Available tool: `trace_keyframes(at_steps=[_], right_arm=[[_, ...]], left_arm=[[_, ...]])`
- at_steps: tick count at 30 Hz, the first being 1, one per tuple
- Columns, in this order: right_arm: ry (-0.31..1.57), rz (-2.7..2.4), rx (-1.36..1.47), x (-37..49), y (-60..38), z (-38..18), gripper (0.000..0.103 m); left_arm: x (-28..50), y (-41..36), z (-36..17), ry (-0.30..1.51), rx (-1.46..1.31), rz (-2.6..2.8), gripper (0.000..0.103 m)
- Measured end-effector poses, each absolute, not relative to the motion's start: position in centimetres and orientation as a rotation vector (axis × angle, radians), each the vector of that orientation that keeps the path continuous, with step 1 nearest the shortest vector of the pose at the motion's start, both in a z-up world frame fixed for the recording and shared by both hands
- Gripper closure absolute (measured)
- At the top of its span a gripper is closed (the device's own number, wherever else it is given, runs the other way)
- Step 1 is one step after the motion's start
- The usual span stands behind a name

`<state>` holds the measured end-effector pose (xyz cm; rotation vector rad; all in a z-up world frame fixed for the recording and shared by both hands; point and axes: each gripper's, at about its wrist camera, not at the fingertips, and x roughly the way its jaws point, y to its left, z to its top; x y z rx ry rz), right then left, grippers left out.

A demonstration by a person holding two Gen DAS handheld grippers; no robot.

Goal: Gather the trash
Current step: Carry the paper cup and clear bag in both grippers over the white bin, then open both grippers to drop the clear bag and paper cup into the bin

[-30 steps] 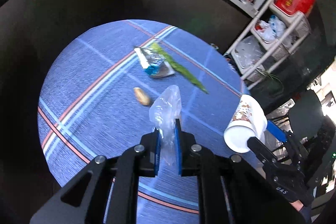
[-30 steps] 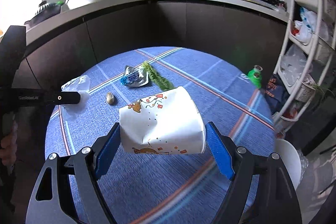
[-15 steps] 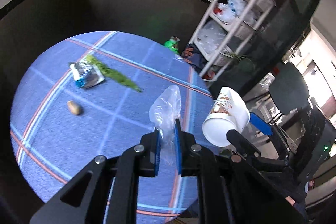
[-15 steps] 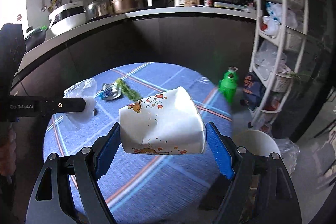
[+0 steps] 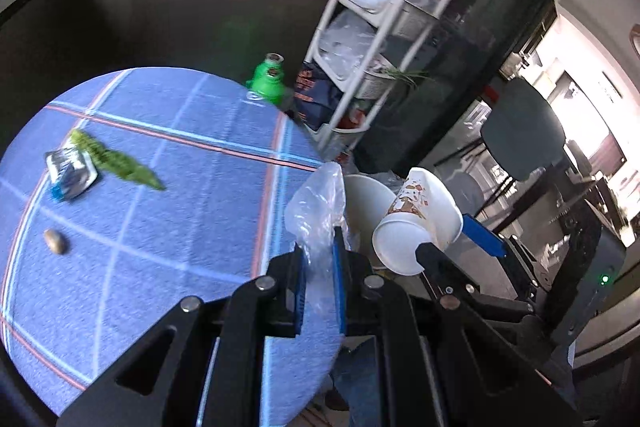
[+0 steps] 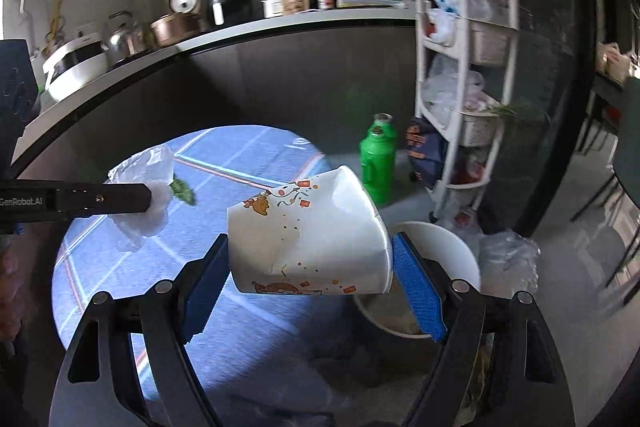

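Note:
My left gripper (image 5: 319, 263) is shut on a clear plastic bag (image 5: 318, 203), held above the right edge of the round blue table (image 5: 180, 227). My right gripper (image 6: 308, 267) is shut on a crumpled white paper cup (image 6: 308, 239) with printed figures, held above a white trash bin (image 6: 436, 251) on the floor beside the table. The cup (image 5: 420, 219) and bin (image 5: 364, 203) also show in the left wrist view. A blue-silver wrapper (image 5: 70, 173), a green leaf (image 5: 120, 165) and a small brown nut (image 5: 54, 241) lie on the table.
A green bottle (image 6: 376, 159) and a dark bag (image 6: 426, 155) stand on the floor by a white shelf rack (image 6: 468, 67). A counter (image 6: 200, 39) with appliances runs behind the table. A clear plastic bag (image 6: 506, 259) lies right of the bin.
Both grippers have swung right, from over the table toward its right edge. The cup now hangs over the white bin; the bag sits near the table's rim. Both grips are unchanged.

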<state>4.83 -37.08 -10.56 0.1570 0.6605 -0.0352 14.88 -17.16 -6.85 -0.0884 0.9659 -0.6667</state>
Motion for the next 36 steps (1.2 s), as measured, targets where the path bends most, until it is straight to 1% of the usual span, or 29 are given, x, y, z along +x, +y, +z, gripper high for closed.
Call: trace_keyframes(at_steps=[16, 28, 34, 35, 36], right_arm=[[0.721, -0.198, 0.251, 4.4, -44.4, -15.4, 0.027], [0.77, -0.252, 0.322, 4.8, -48.5, -19.4, 0.027], [0.796, -0.258, 0.337, 5.6, -49.7, -21.1, 0.027], [0.799, -0.258, 0.341, 5.7, -49.9, -21.4, 0.027], [0.802, -0.258, 0.345, 5.9, -50.0, -21.6, 0.027]], left_arm=[[17.5, -27.6, -10.1, 1.059, 0.001, -0.81, 0.09], [19.7, -34.8, -14.7, 1.143, 0.084, -0.849, 0.09], [21.0, -37.4, -17.0, 1.163, 0.13, -0.847, 0.084], [21.1, -37.7, -17.3, 1.162, 0.143, -0.844, 0.081], [21.3, -38.1, -17.6, 1.159, 0.155, -0.837, 0.073]])
